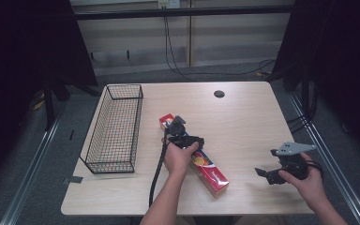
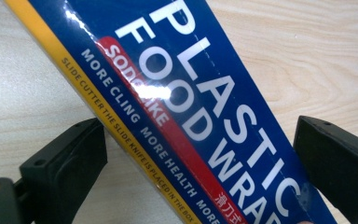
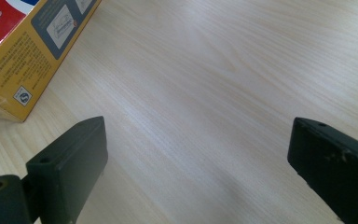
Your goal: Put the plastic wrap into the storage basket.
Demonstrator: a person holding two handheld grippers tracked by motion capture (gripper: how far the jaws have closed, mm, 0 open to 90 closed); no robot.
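I see one box of plastic food wrap (image 1: 201,164) lying flat and slantwise near the middle of the table (image 1: 243,122), its long blue face up. My left gripper (image 2: 200,158) sits over it, jaws spread wide to either side of the box — not pressing on it as far as I can tell. My right gripper (image 1: 268,174) rests apart near the table's right front edge, jaws also spread with only bare wood between them. One wire basket (image 1: 115,129) stands to the left, well apart from the box, and one dark round hole (image 1: 219,93) sits near the far edge.
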